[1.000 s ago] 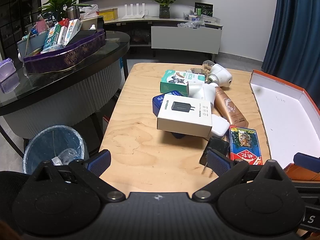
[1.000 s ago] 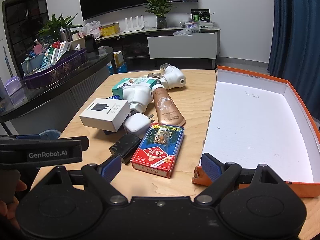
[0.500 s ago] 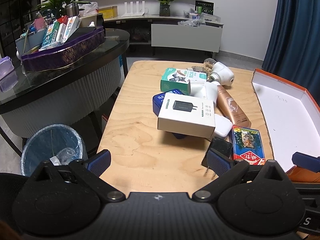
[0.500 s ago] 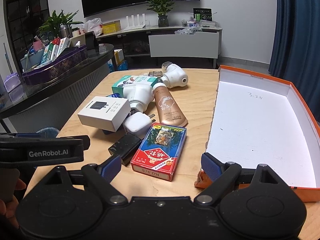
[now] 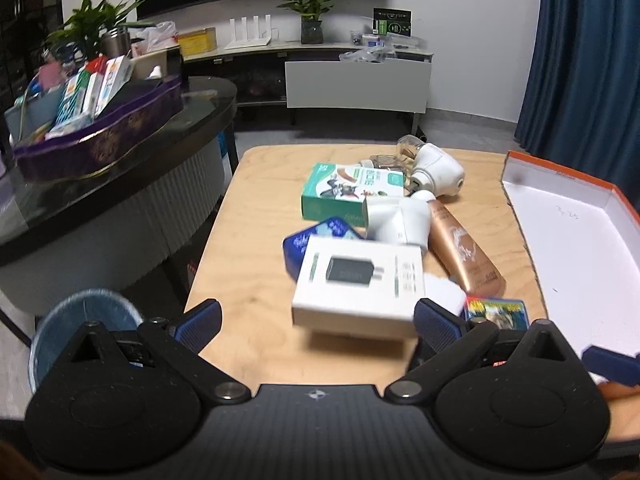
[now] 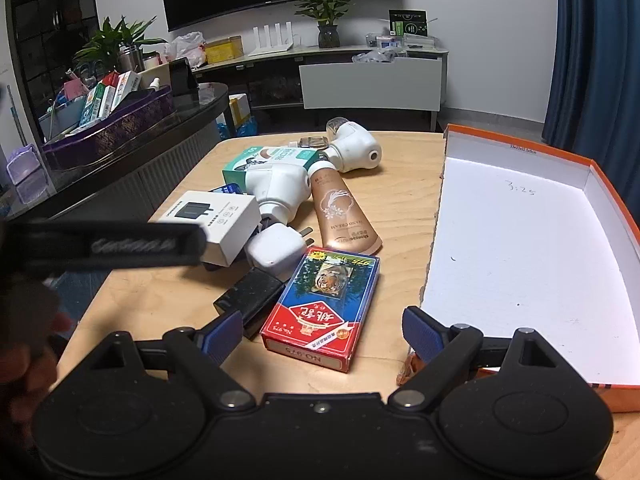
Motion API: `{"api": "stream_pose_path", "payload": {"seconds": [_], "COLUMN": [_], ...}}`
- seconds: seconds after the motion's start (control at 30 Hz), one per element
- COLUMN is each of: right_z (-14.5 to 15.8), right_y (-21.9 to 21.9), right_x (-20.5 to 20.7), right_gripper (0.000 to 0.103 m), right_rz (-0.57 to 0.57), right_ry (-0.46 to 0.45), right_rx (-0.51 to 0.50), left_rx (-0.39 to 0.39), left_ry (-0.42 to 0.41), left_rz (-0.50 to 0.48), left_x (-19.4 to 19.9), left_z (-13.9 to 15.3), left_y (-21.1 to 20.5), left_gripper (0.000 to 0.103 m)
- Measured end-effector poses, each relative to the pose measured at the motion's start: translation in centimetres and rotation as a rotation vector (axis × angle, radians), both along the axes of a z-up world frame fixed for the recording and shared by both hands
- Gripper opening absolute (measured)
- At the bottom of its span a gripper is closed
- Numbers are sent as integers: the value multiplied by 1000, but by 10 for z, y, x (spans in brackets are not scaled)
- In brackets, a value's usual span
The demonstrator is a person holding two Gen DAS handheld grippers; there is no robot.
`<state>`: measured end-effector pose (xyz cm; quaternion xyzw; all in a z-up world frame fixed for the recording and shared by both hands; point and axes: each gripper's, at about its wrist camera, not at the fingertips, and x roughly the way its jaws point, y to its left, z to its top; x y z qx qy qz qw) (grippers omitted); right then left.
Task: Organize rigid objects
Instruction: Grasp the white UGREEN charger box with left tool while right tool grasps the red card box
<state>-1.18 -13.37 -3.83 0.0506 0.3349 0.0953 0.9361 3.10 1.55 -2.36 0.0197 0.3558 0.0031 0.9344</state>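
Note:
On the wooden table (image 5: 248, 280) lies a heap: a white charger box (image 5: 360, 284), a blue tin (image 5: 320, 236), a green carton (image 5: 348, 192), two white handheld devices (image 5: 400, 220), a hand cream tube (image 6: 340, 208), a white plug (image 6: 276, 250), a black adapter (image 6: 250, 296) and a red-and-blue card pack (image 6: 320, 308). My left gripper (image 5: 318, 322) is open, with the charger box just ahead between its fingers. My right gripper (image 6: 324, 336) is open, and the near end of the card pack sits between its fingers. An orange-rimmed white box (image 6: 520, 240) lies open at the right.
A blue waste bin (image 5: 84, 320) stands on the floor left of the table. Beside it, a dark glass counter carries a purple tray (image 5: 100, 144) of cartons. The left tool's black housing (image 6: 112, 244) crosses the right wrist view. Blue curtains (image 5: 580, 60) hang at the right.
The left gripper has moved forward and to the right, so the white charger box now sits close between its fingers. The right gripper has edged forward over the card pack.

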Motion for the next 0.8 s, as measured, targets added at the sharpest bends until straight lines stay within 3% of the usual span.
{"api": "stream_pose_path", "payload": {"seconds": [0.3, 0.37, 0.47, 0.53, 0.8], "right_z": [-6, -7, -9, -10, -19], "right_y": [0, 1, 6, 7, 9], "right_x": [15, 17, 21, 22, 44], "right_gripper": [102, 102, 102, 102, 102], "right_rz": [-20, -17, -3, -2, -38], "right_ry": [36, 37, 42, 42, 110], "right_rx": [3, 16, -4, -8, -13], "left_rx": [-27, -9, -46, -81, -114], "left_ry": [5, 21, 21, 13, -25], "left_rz": [-72, -65, -46, -43, -55], "left_x": [14, 18, 23, 24, 15], "left_z": [-8, -14, -20, -21, -13], "left_y": [-5, -6, -1, 5, 16], "left_gripper": [103, 103, 102, 80, 79]}}
